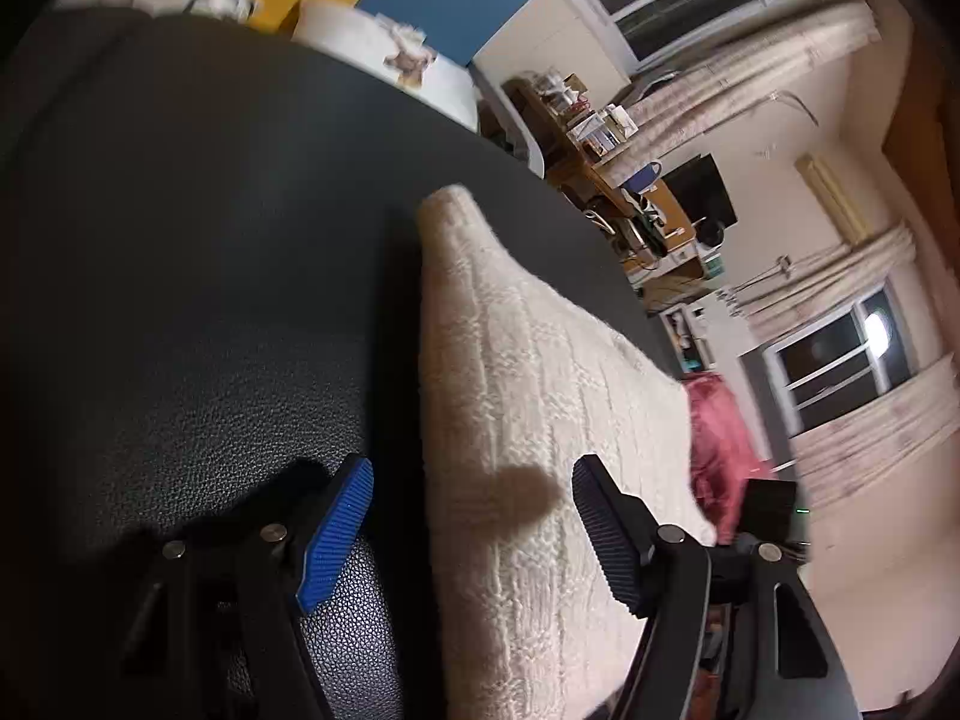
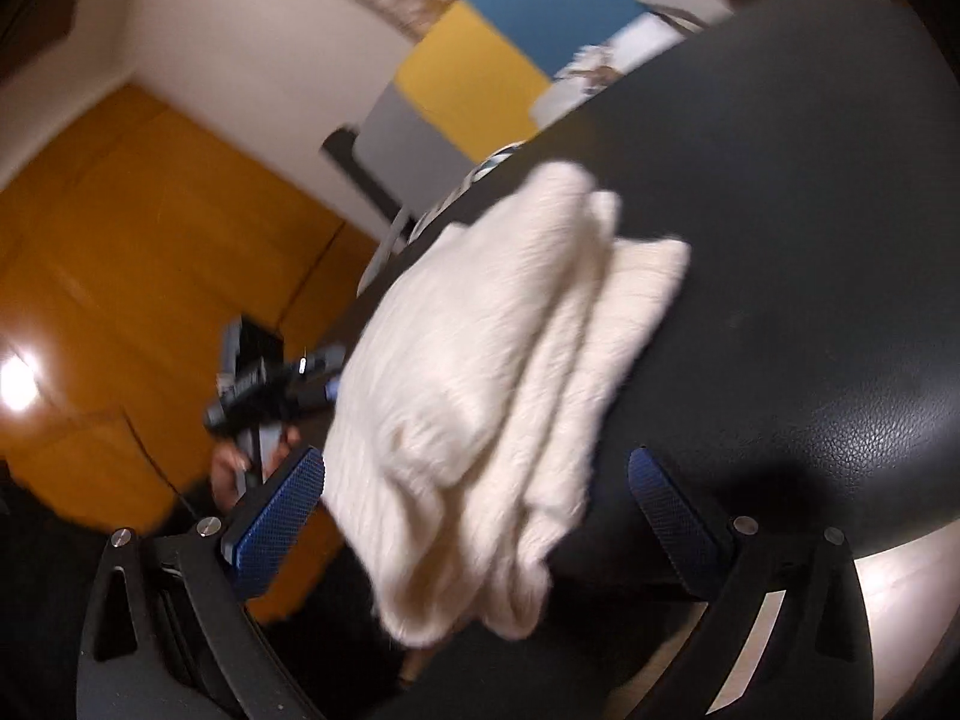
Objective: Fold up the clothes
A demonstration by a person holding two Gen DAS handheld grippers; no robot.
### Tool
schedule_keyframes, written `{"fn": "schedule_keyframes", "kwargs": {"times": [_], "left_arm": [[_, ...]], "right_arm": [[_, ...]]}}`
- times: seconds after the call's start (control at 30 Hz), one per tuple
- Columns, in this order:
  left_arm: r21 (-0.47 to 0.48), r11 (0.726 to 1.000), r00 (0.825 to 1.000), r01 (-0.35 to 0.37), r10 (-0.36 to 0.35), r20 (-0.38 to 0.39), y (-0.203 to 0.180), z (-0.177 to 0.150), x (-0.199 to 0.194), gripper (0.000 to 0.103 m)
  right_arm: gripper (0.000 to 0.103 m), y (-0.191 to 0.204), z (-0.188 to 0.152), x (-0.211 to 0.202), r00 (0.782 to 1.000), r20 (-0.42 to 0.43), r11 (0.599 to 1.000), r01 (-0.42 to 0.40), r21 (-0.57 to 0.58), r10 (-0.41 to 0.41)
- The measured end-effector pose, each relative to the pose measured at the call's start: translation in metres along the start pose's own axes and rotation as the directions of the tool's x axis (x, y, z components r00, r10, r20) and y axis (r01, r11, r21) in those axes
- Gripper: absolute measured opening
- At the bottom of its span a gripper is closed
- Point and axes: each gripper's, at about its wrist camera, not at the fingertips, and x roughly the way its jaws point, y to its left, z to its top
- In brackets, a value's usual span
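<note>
Left wrist view: left tool [image 1: 471, 531] wide open over white sweater [image 1: 540, 396] on black counter [image 1: 180, 240]. Right tool [image 2: 477, 531] open too.

You have one cream knit [image 1: 540, 420] here, folded; the right wrist view shows it [image 2: 480, 372] in at least two stacked layers, though blur hides any exact count. It lies on one black pad [image 1: 210, 240]. You hold two grippers: the left [image 1: 471, 531] and the right [image 2: 474, 516], two fingers each, four pads in all. Two windows [image 1: 840, 360] show. One pink cloth [image 1: 720, 444] lies beyond.
</note>
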Motion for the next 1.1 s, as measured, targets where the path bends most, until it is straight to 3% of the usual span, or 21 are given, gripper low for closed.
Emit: {"fn": "schedule_keyframes", "kwargs": {"times": [0.1,0.27,0.4,0.5,0.63,0.67,0.7,0.77,0.83,0.97,1.1], "left_arm": [[-0.052,0.997,0.997,0.058,-0.061,-0.043,0.007,0.007,0.010,0.071],[-0.104,0.985,0.983,0.140,-0.151,-0.101,0.007,0.013,0.036,0.074],[-0.047,0.991,0.975,0.123,-0.130,-0.179,-0.009,0.019,0.055,0.083],[-0.014,0.993,0.972,0.115,-0.115,-0.206,-0.017,0.022,0.065,0.083],[-0.008,0.991,0.967,0.137,-0.135,-0.218,-0.016,0.020,0.067,0.075],[-0.017,0.989,0.965,0.145,-0.145,-0.217,-0.014,0.019,0.066,0.066],[-0.028,0.990,0.968,0.141,-0.144,-0.205,-0.012,0.018,0.065,0.056],[0.014,0.994,0.981,0.113,-0.109,-0.160,-0.019,0.014,0.059,0.047],[0.100,0.993,0.994,0.064,-0.054,-0.097,-0.034,0.009,0.051,0.042],[0.186,0.982,1.000,0.011,-0.016,0.025,-0.055,-0.008,0.032,0.040],[0.229,0.973,0.986,0.016,-0.053,0.158,-0.065,-0.021,-0.009,0.039]], "right_arm": [[0.103,-0.013,0.008,0.011,1.000,-0.016,0.995,-0.013,0.101,0.014],[0.103,-0.005,0.024,0.028,0.999,-0.046,0.991,0.030,0.128,-0.024],[0.103,-0.001,0.040,0.046,0.992,-0.124,0.983,0.037,0.180,-0.015],[0.103,0.004,0.042,0.055,0.988,-0.149,0.986,0.055,0.157,-0.031],[0.103,0.011,0.034,0.054,0.990,-0.140,0.993,0.044,0.106,-0.029],[0.103,0.011,0.033,0.054,0.991,-0.133,0.994,0.037,0.103,-0.023],[0.103,0.011,0.033,0.053,0.992,-0.128,0.994,0.033,0.101,-0.020],[0.097,0.018,0.040,0.060,0.987,-0.139,0.991,0.089,0.099,-0.075],[0.058,0.024,0.043,0.064,0.982,-0.141,0.987,0.135,0.085,-0.122],[0.051,0.033,0.040,0.070,0.974,-0.119,0.979,0.199,0.051,-0.192],[0.048,0.064,0.046,0.085,0.969,-0.099,0.973,0.221,-0.057,-0.226]]}}
